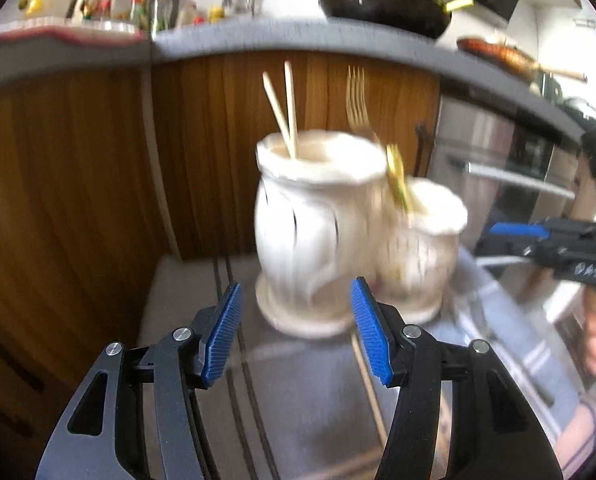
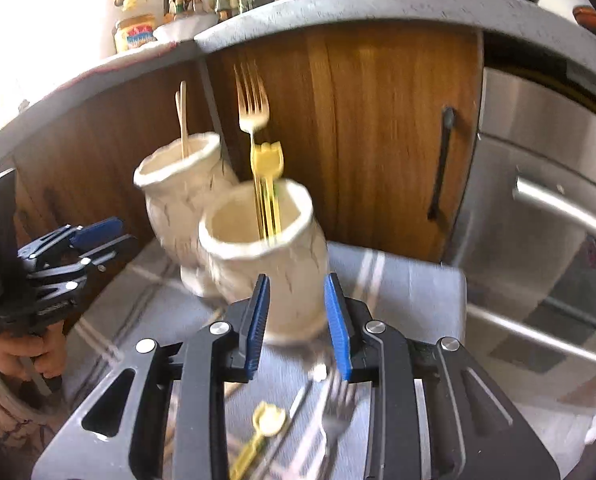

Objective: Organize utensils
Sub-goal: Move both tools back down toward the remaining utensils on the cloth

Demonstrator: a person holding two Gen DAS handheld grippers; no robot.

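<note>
Two white ceramic jars stand side by side on a striped cloth (image 2: 398, 280). In the left wrist view the taller jar (image 1: 314, 216) holds two chopsticks (image 1: 286, 108), and the shorter jar (image 1: 422, 248) holds a gold fork (image 1: 358, 100) and a yellow utensil (image 1: 398, 176). My left gripper (image 1: 296, 328) is open just short of the taller jar, with nothing between its pads. A loose chopstick (image 1: 368, 384) lies on the cloth below it. My right gripper (image 2: 298, 320) is open and empty before the nearer jar (image 2: 266, 264). A silver fork (image 2: 334, 404) and a yellow utensil (image 2: 266, 420) lie beneath it.
Wooden cabinet doors (image 2: 378, 140) rise right behind the jars under a grey countertop (image 1: 258, 36) carrying a black wok (image 1: 386, 8) and bottles. A stainless appliance with a bar handle (image 2: 558, 200) stands to the right. A hand (image 2: 26, 352) holds the left gripper's grip.
</note>
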